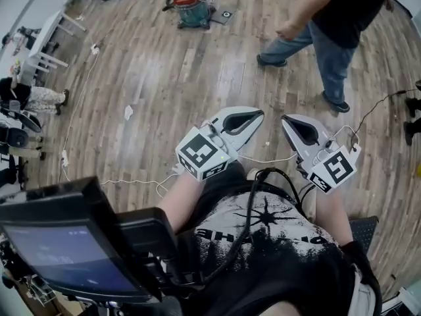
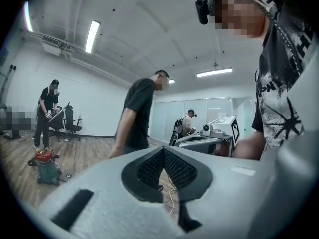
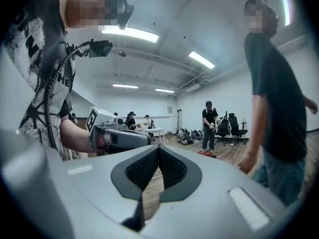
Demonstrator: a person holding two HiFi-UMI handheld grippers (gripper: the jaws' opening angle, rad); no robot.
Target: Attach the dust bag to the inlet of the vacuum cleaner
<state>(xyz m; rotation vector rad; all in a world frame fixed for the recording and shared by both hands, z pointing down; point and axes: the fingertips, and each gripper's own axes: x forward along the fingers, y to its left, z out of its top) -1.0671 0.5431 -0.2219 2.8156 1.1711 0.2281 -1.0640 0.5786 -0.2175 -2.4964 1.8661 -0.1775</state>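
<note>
- Vacuum cleaner point(image 1: 193, 6) stands far off on the wooden floor point(image 1: 164, 78) in the head view, well apart from both tools. The left gripper point(image 1: 258, 115) and right gripper point(image 1: 287, 120) are held side by side, near the wearer's body. A person point(image 1: 329, 18) stands at the far right.
- Left gripper view: the jaws are closed with nothing in them. The vacuum cleaner sits low at the left.
- Right gripper view: the jaws are closed and empty. The person stands at the right.

Matt wood-plank floor point(image 1: 158, 71); the left gripper point(image 2: 163, 149) and right gripper point(image 3: 158, 146) are matt grey plastic with ribbed black pads point(image 2: 149, 167).
</note>
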